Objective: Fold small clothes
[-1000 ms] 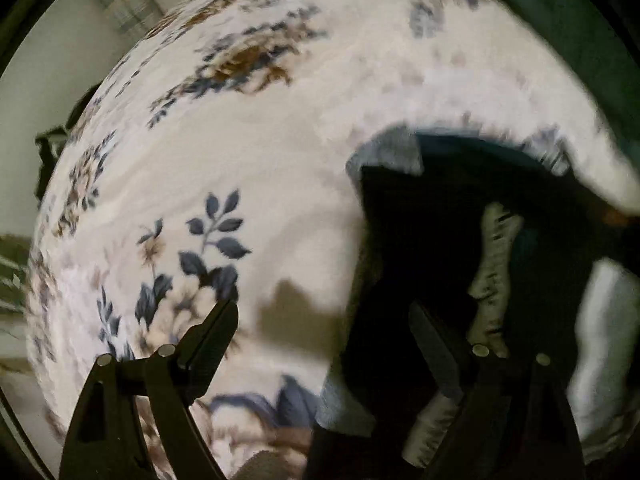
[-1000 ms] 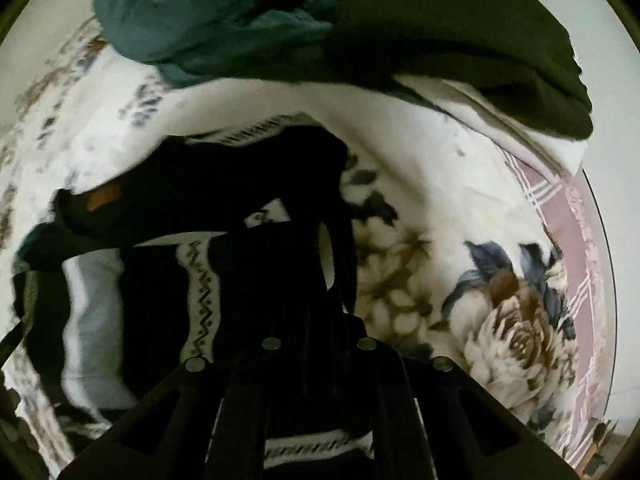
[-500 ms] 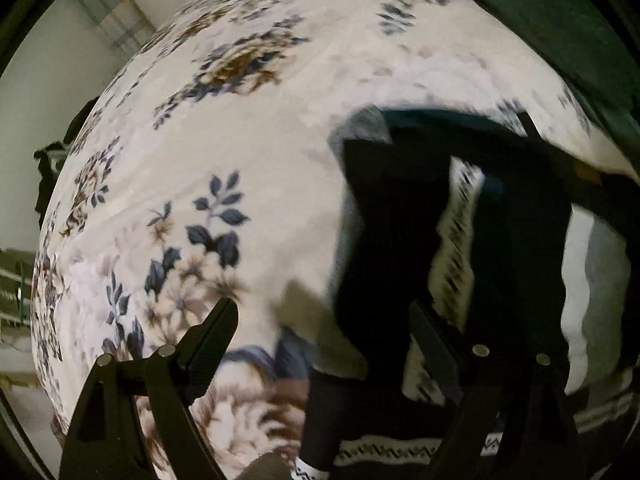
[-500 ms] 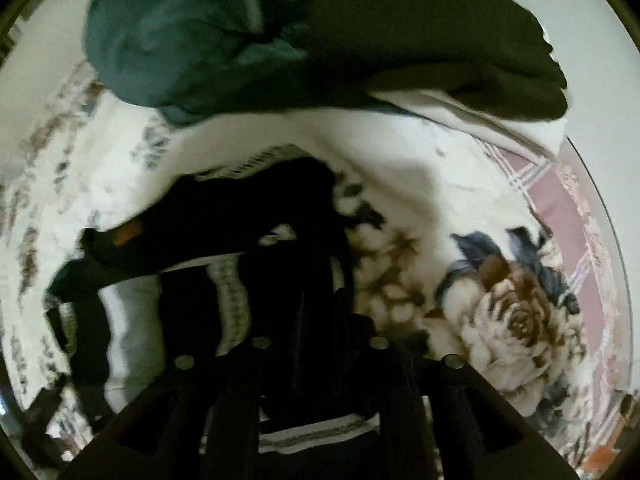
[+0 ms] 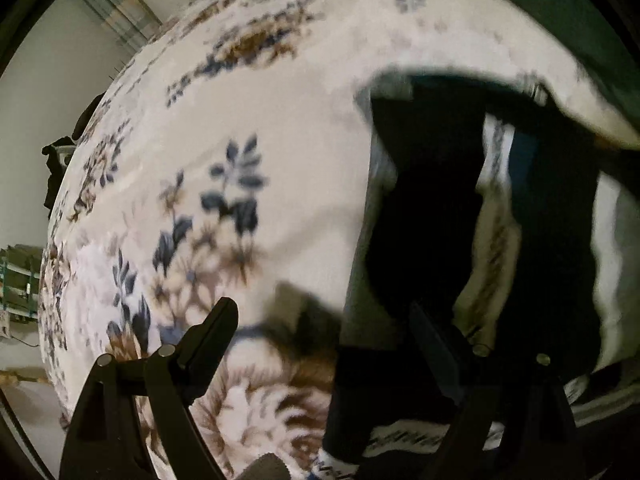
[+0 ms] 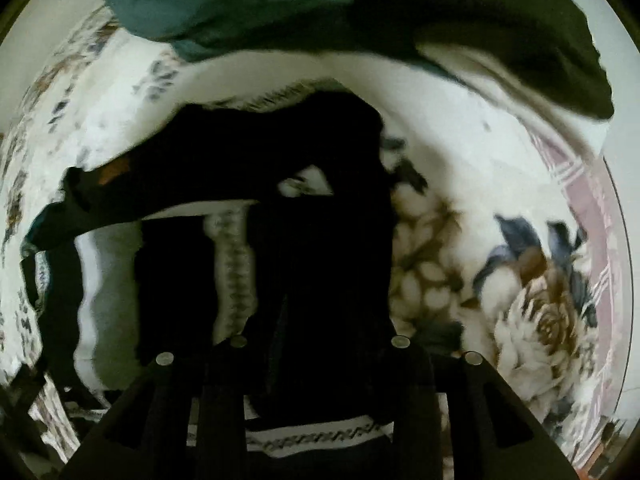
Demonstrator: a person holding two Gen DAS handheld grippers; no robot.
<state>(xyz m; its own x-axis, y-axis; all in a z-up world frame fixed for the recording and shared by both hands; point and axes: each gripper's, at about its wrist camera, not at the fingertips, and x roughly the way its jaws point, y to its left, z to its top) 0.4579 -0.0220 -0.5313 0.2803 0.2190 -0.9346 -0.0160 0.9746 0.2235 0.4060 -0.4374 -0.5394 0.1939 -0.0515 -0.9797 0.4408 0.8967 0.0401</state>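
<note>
Black plastic fingers of the left gripper (image 5: 320,320) stand wide apart with nothing between them: one finger is over the cream floral blanket (image 5: 248,128), the other over the edge of the dark knitted garment with pale patterned bands (image 5: 432,208), and no cloth is caught. In the right wrist view the right gripper (image 6: 316,344) has its two fingers much closer, and dark cloth of the same garment (image 6: 312,184) fills the gap and goes up from it, so it seems to be grasping a fold, though the black on black makes the contact itself hard to see. The garment lies spread on the blanket (image 6: 520,280), with one pale zigzag band (image 6: 234,268) beside the right fingers and another band just under them near the bottom of the view. Further out, at the far side of the blanket, a heap of teal and dark green clothes (image 6: 248,4) waits. The step in hand appears to be the first fold of this garment: the right side is lifted, the left side is not yet taken. The next move probably calls for the left gripper to go down to the near edge of the garment, close on it, and then for both to carry the cloth over evenly, so that the fold does not become crooked.
</note>
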